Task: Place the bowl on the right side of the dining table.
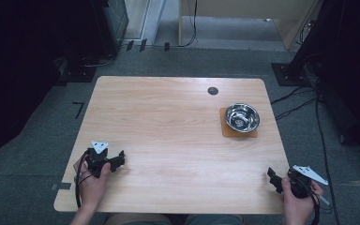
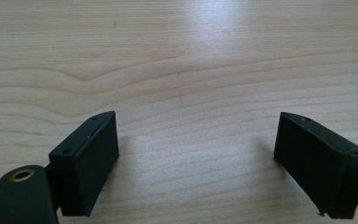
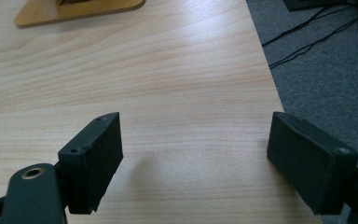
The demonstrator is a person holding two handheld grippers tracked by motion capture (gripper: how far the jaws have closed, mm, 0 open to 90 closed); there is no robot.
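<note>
A shiny steel bowl rests on a square wooden coaster at the table's right, towards the back. My left gripper lies low at the table's front left, held in a hand, jaws wide open over bare wood. My right gripper sits at the front right corner, also open with nothing between its jaws. In the right gripper view the coaster's near edge shows at the top left, well ahead of the jaws. Both grippers are far from the bowl.
A pale wooden table with a dark round grommet near its back edge. Grey carpet with black cables runs off to the right; the table's right edge lies just beside my right gripper. Dark equipment stands at both sides.
</note>
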